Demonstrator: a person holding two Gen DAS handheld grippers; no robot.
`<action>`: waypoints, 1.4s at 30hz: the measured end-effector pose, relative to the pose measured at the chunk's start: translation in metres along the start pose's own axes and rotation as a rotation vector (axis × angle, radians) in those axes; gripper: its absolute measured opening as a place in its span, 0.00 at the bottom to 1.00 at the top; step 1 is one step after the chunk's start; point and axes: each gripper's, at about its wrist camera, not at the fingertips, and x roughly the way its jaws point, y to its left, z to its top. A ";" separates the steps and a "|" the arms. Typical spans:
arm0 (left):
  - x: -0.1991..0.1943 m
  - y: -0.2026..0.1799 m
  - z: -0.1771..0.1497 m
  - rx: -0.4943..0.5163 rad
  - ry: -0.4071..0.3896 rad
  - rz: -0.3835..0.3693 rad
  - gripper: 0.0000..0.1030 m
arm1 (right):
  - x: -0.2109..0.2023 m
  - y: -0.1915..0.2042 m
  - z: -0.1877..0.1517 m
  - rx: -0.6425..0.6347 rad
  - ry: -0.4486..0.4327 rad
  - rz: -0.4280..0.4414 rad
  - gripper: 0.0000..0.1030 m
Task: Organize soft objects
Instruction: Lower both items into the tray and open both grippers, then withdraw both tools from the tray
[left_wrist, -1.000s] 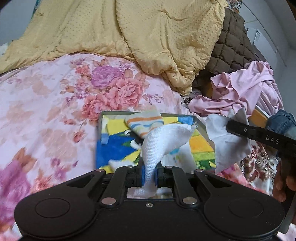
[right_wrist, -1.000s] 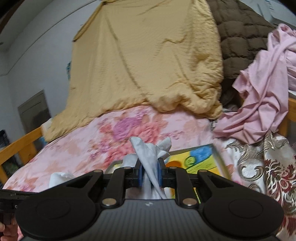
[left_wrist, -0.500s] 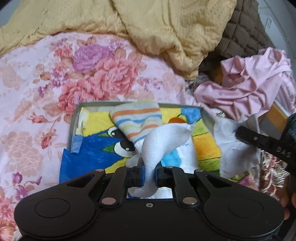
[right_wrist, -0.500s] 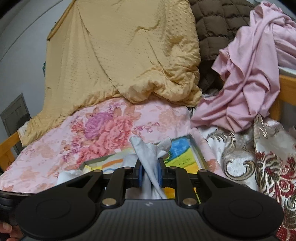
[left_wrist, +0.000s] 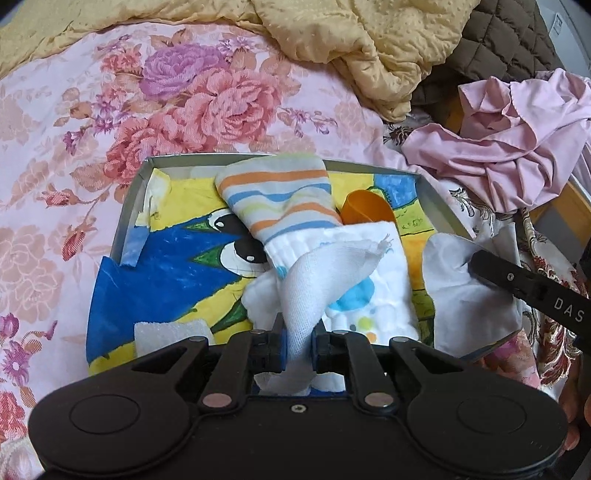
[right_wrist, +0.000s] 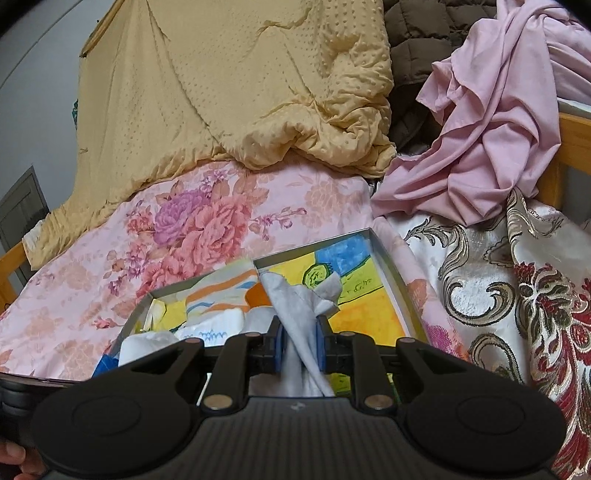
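Left wrist view alone shows right tongs (left_wrist: 476, 264) pinching grey cloth (left_wrist: 465, 295)

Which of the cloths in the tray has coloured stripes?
The striped cloth lying at the tray's far side: it has orange and blue bands. The other cloths there are white or pale grey.
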 end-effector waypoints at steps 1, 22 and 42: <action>0.000 0.000 0.000 0.001 0.001 0.001 0.13 | 0.000 0.000 0.000 0.002 0.002 0.000 0.22; -0.029 -0.009 -0.001 -0.038 -0.038 0.021 0.59 | -0.019 0.004 0.002 -0.031 -0.027 -0.013 0.68; -0.144 -0.017 -0.023 -0.094 -0.245 0.054 0.94 | -0.118 0.028 0.003 -0.043 -0.166 0.015 0.99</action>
